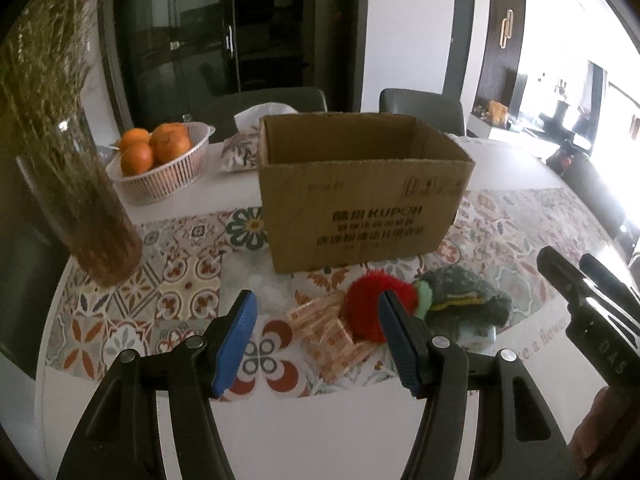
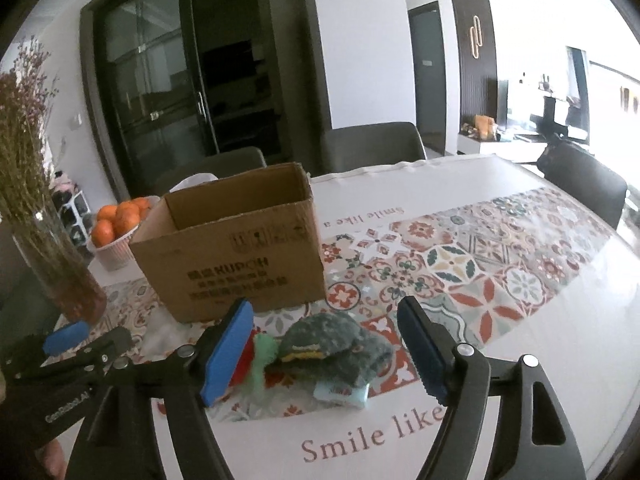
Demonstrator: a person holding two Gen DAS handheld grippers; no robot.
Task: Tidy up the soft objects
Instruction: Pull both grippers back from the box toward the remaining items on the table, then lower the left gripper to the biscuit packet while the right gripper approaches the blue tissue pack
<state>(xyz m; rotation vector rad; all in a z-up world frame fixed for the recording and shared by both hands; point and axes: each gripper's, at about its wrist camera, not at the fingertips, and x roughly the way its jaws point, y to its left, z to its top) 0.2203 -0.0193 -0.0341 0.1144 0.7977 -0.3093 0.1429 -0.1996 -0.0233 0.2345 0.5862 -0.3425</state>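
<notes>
An open brown cardboard box (image 1: pixel 360 196) stands on the patterned tablecloth; it also shows in the right wrist view (image 2: pixel 236 252). In front of it lie a red fuzzy ball (image 1: pixel 366 308), a green-grey knitted soft toy (image 1: pixel 464 296) (image 2: pixel 336 346), orange-patterned packets (image 1: pixel 332 336) and a light blue packet (image 2: pixel 342 394) under the toy. My left gripper (image 1: pixel 316 336) is open, its jaws either side of the packets and red ball. My right gripper (image 2: pixel 324 350) is open, its jaws either side of the knitted toy, and shows at the right of the left view (image 1: pixel 580 280).
A glass vase of dried flowers (image 1: pixel 80 200) stands at the left. A white basket of oranges (image 1: pixel 160 168) and a tissue pack (image 1: pixel 244 140) sit behind the box. Dark chairs (image 2: pixel 372 146) line the far table edge.
</notes>
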